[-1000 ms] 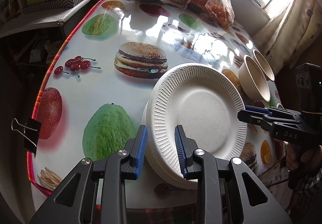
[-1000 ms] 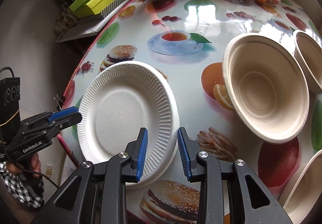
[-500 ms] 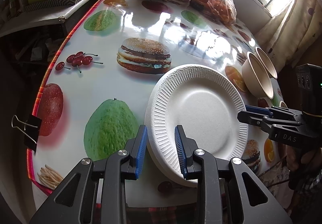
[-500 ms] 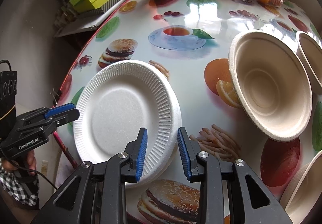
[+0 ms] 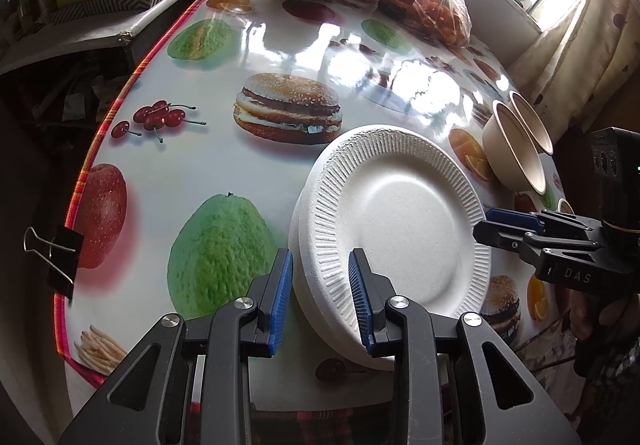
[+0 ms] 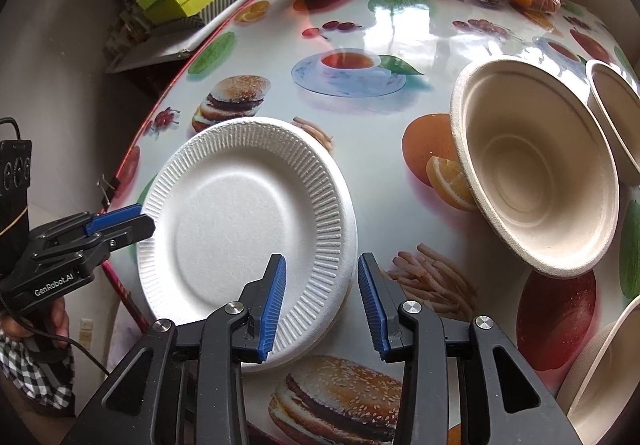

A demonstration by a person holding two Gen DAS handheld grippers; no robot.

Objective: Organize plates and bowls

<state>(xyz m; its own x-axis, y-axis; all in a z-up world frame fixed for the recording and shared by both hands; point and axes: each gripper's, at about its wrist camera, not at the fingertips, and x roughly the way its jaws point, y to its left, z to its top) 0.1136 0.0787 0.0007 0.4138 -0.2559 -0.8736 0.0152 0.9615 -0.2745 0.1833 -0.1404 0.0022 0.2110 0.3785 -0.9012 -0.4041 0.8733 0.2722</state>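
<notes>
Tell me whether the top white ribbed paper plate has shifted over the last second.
Yes, slightly: the top white ribbed paper plate has drawn back toward the camera, uncovering more of the printed fries beyond its far rim.

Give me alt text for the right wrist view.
The right hand-held gripper is opening, its blue pads either side of the rim of stacked white paper plates on a food-print table. Beige bowls sit right; the left hand-held gripper meets the plates' far edge.
</notes>
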